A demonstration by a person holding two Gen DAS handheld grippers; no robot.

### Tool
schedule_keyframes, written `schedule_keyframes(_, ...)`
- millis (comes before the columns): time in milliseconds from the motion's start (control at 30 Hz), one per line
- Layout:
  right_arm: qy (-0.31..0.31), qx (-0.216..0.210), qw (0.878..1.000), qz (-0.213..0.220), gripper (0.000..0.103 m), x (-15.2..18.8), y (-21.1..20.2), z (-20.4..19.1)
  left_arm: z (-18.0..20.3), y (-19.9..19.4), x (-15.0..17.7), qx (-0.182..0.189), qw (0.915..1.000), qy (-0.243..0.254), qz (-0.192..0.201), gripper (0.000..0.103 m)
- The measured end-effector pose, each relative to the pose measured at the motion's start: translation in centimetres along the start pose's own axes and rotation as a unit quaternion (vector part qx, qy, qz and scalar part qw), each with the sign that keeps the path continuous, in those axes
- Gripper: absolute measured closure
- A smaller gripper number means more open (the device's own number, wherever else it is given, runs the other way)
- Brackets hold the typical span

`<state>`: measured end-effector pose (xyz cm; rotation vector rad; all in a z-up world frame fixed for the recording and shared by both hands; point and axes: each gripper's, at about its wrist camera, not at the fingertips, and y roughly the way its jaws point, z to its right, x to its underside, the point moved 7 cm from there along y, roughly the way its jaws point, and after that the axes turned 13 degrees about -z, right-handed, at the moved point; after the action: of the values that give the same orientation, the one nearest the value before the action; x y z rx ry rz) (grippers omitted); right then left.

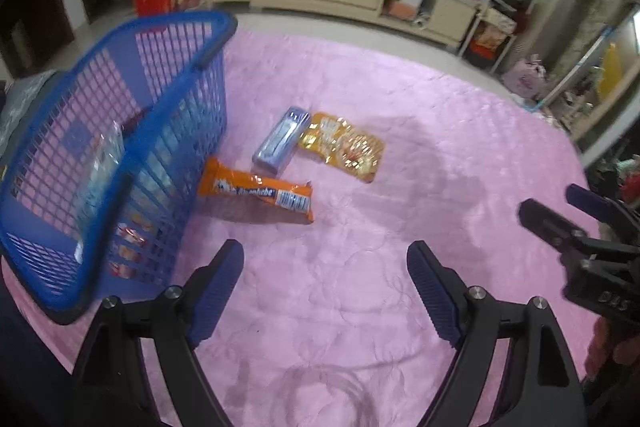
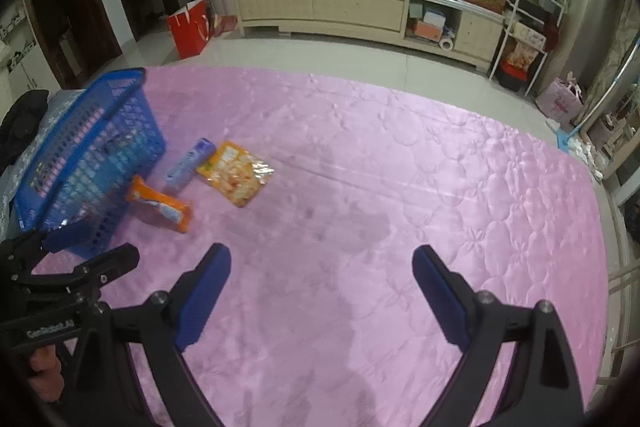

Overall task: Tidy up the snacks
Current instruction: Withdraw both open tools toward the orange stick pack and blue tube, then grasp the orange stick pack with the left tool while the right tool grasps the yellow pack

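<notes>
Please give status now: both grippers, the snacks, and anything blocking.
Left gripper open, empty; right gripper open, empty. Three snacks on the pink cover beside the blue basket: orange packet, blue box, yellow pouch. Nothing blocking.

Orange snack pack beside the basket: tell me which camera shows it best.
The left wrist view. There the orange snack pack lies close and large, its white lettering and barcode end showing, next to the blue basket. The right wrist view shows the same pack smaller, farther off and blurred, print unreadable.
</notes>
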<state>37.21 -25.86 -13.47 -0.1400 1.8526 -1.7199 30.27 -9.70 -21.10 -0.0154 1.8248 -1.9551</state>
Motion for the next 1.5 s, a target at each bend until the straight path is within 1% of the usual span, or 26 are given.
schedule_keyframes(67, 0.0, -0.008, 1.0, -0.007, 0.009, -0.2, 1.1, 0.6, 0.0, 1.4, -0.2, 0.0, 0.9998, -0.018, -0.007, 0.021)
schedule_keyframes(133, -0.007, -0.016, 1.0, -0.015, 0.009, -0.4, 2.2, 0.5, -0.6, 2.9, -0.6, -0.005, 0.9987, -0.049, -0.014, 0.021)
schedule_keyframes(233, -0.017, -0.016, 0.999, -0.029, 0.009, -0.8, 4.0, 0.1, -1.3, 4.4, -1.1, -0.01, 0.9965, -0.081, -0.016, 0.021)
schedule_keyframes(333, -0.026, -0.022, 0.999, -0.039, 0.009, -1.8, 5.7, -0.4, -2.1, 5.2, -1.7, -0.022, 0.9945, -0.102, -0.015, 0.021)
schedule_keyframes(467, -0.051, -0.021, 0.998, -0.039, 0.009, -3.3, 7.3, -0.9, -3.6, 5.6, -2.4, -0.043, 0.9886, -0.145, 0.0, 0.021)
schedule_keyframes(500, -0.057, -0.022, 0.997, -0.037, 0.009, -3.8, 7.7, -1.0, -4.0, 5.8, -2.6, -0.048, 0.9859, -0.16, 0.007, 0.021)
schedule_keyframes(567, -0.074, -0.04, 0.996, -0.036, 0.009, -4.6, 8.5, -1.5, -4.4, 6.2, -3.0, -0.057, 0.9823, -0.178, 0.014, 0.021)
schedule_keyframes(667, -0.092, -0.037, 0.994, -0.036, 0.009, -5.2, 9.5, -1.8, -4.7, 6.9, -3.6, -0.076, 0.9779, -0.194, 0.02, 0.021)
schedule_keyframes(700, -0.094, -0.039, 0.994, -0.036, 0.009, -5.2, 9.6, -1.9, -4.9, 7.3, -4.1, -0.088, 0.9748, -0.204, 0.022, 0.021)
schedule_keyframes(800, -0.092, -0.053, 0.994, -0.04, 0.009, -5.2, 10.3, -2.0, -4.7, 8.4, -5.2, -0.095, 0.9735, -0.207, 0.023, 0.021)
schedule_keyframes(833, -0.092, -0.057, 0.993, -0.04, 0.009, -5.1, 10.4, -2.0, -4.7, 8.8, -5.4, -0.098, 0.9726, -0.21, 0.018, 0.021)
schedule_keyframes(867, -0.092, -0.06, 0.993, -0.04, 0.009, -4.9, 10.7, -2.0, -4.8, 9.1, -5.3, -0.093, 0.9723, -0.214, 0.008, 0.021)
schedule_keyframes(900, -0.092, -0.063, 0.993, -0.043, 0.009, -4.8, 10.8, -2.0, -4.7, 8.9, -5.4, -0.1, 0.972, -0.212, 0.015, 0.024)
schedule_keyframes(967, -0.091, -0.068, 0.993, -0.046, 0.009, -4.4, 11.1, -2.0, -4.5, 8.7, -5.4, -0.096, 0.9739, -0.204, 0.02, 0.038)
schedule_keyframes(1000, -0.091, -0.069, 0.992, -0.047, 0.009, -4.3, 11.1, -1.8, -4.4, 8.7, -5.4, -0.101, 0.976, -0.192, 0.02, 0.043)
schedule_keyframes(1033, -0.092, -0.071, 0.992, -0.046, 0.009, -4.2, 11.0, -1.8, -4.2, 8.8, -5.5, -0.105, 0.9785, -0.177, 0.018, 0.053)
schedule_keyframes(1067, -0.092, -0.071, 0.992, -0.048, 0.009, -4.1, 10.9, -1.6, -3.9, 8.7, -5.5, -0.097, 0.982, -0.161, 0.018, 0.059)
schedule_keyframes(1100, -0.091, -0.072, 0.992, -0.048, 0.009, -4.1, 10.8, -1.5, -3.5, 8.7, -5.3, -0.09, 0.9847, -0.148, 0.015, 0.062)
schedule_keyframes(1133, -0.091, -0.073, 0.992, -0.049, 0.009, -4.1, 10.8, -1.5, -3.1, 8.6, -5.3, -0.084, 0.9871, -0.135, 0.013, 0.07)
schedule_keyframes(1200, -0.094, -0.077, 0.991, -0.049, 0.009, -3.9, 10.5, -1.4, -2.4, 8.4, -5.0, -0.06, 0.9926, -0.106, 0.004, 0.072)
schedule_keyframes(1300, -0.108, -0.079, 0.99, -0.046, 0.009, -3.8, 10.1, -1.9, -1.8, 7.8, -4.0, -0.048, 0.997, -0.06, -0.001, 0.074)
schedule_keyframes(1400, -0.128, -0.085, 0.987, -0.045, 0.009, -3.9, 9.9, -3.0, -1.2, 6.8, -2.2, -0.036, 0.9992, -0.017, 0.004, 0.075)
schedule_keyframes(1500, -0.145, -0.097, 0.983, -0.048, 0.009, -4.3, 10.2, -4.3, -1.6, 6.0, -1.4, -0.029, 0.9996, -0.003, 0.005, 0.075)
